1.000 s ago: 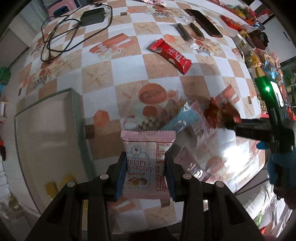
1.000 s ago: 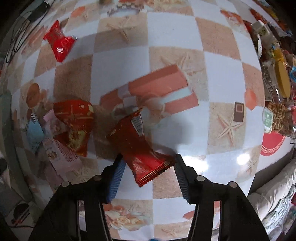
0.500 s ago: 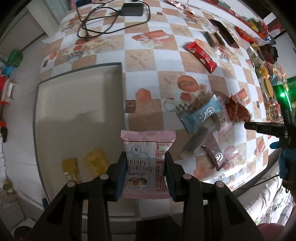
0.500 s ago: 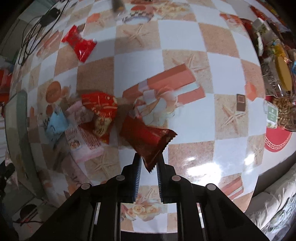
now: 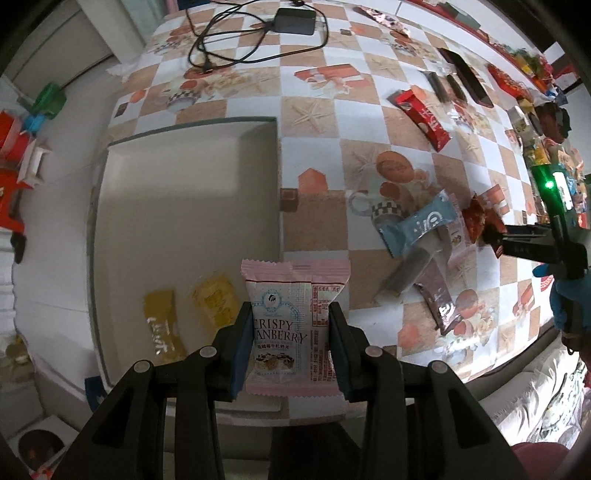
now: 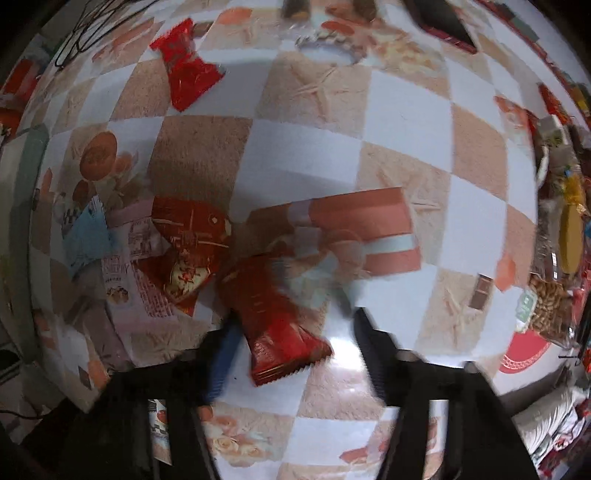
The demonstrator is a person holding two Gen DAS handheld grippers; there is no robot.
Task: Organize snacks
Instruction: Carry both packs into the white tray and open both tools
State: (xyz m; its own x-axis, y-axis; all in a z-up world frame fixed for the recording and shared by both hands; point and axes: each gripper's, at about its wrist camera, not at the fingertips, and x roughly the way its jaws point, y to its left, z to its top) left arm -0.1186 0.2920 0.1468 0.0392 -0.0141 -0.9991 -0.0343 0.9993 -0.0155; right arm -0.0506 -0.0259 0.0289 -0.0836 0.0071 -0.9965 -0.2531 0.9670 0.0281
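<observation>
My left gripper (image 5: 291, 328) is shut on a pink "Crispy Cranberry" packet (image 5: 293, 325), held above the near right edge of a shallow grey-white tray (image 5: 184, 206). Two yellow packets (image 5: 184, 314) lie in the tray. My right gripper (image 6: 291, 339) is open, its fingers spread either side of a dark red packet (image 6: 277, 317) on the tablecloth. A snack pile lies left of it: a red packet (image 6: 188, 240), a pink packet (image 6: 136, 280) and a light blue packet (image 5: 421, 221). The right gripper also shows in the left wrist view (image 5: 491, 236).
A red packet (image 5: 424, 114) lies farther back on the checkered tablecloth. A black charger with cable (image 5: 291, 22) and dark remotes (image 5: 465, 77) lie at the far side. Many packaged goods (image 6: 561, 240) crowd the right edge. The table's front edge is near.
My right gripper has gone from shut on the dark red packet to open, and the packet lies on the table. My left gripper has carried the pink packet over toward the tray.
</observation>
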